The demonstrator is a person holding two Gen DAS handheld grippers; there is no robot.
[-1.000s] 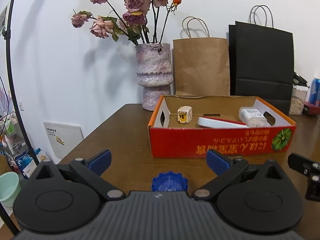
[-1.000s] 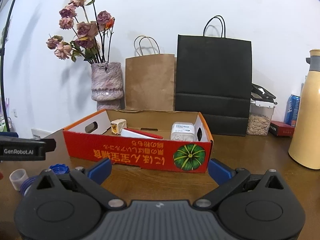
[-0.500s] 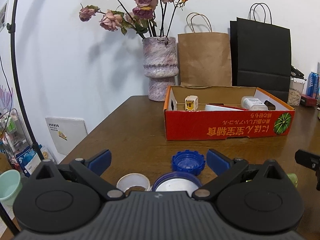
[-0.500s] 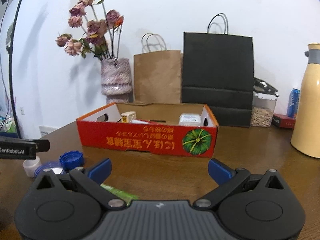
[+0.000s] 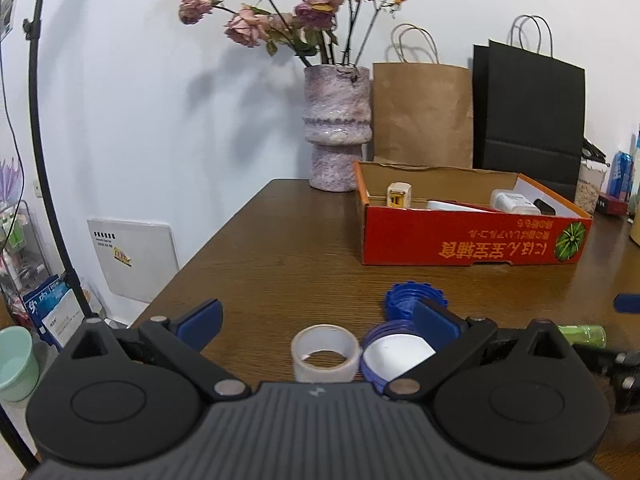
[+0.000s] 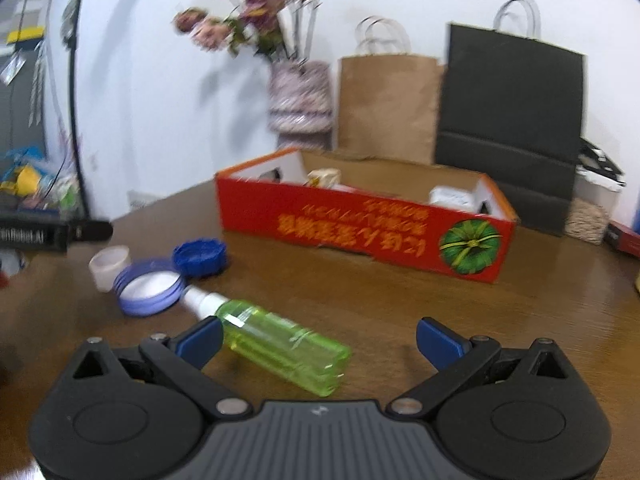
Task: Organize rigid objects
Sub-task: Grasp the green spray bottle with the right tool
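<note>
Both grippers have pulled back from the red cardboard box (image 6: 360, 224), bringing loose items into view. Right gripper (image 6: 318, 338), jaws spread and empty, hovers over the green spray bottle (image 6: 280, 344), which lies flat between its fingers, long axis slanting nozzle-left. Left gripper (image 5: 316, 320), likewise spread, frames a translucent cup (image 5: 325, 352) beside a lavender lid (image 5: 394, 350). Inside the box: a yellow-white adapter (image 5: 399, 194) and a white jar (image 5: 514, 202).

Wooden table (image 5: 304, 248): red box (image 5: 472, 240), caps (image 6: 199, 257), green bottle (image 6: 280, 344).
</note>
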